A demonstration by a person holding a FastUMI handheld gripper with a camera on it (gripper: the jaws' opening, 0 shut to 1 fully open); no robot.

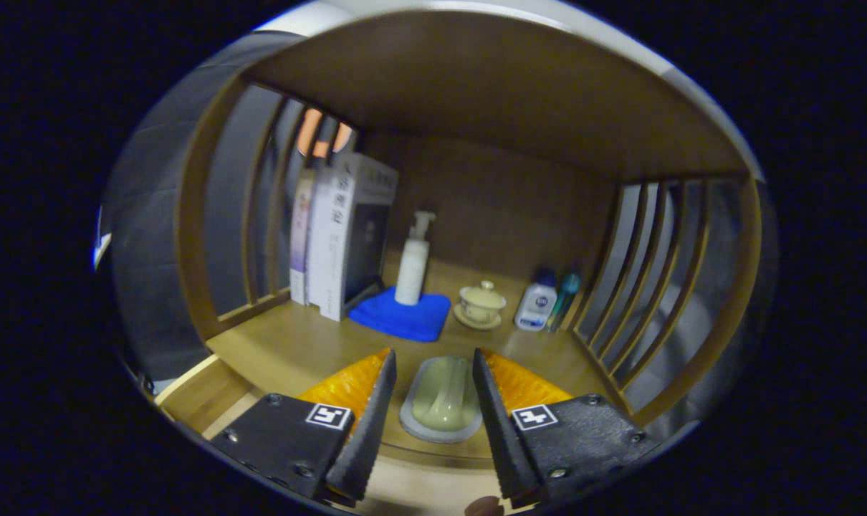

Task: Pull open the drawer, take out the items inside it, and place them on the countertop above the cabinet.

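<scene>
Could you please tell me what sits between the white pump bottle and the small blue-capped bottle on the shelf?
In the gripper view, a lidded cup on its saucer, between pump bottle and blue-capped bottle.

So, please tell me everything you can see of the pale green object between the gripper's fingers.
The pale green object looks like a glossy, ceramic-like oblong piece with a raised ridge along its middle. It lies flat on the wooden countertop, near its front edge. The gripper is open around it; whether its fingers touch it cannot be told.

On the wooden shelf (pixel 290 344), boxes (pixel 340 236) stand upright at the left. A white pump bottle (pixel 413 261) rests on a blue cloth (pixel 403 317). Further right sit a lidded cup (pixel 481 302) on its saucer and two small bottles (pixel 544 301).
</scene>
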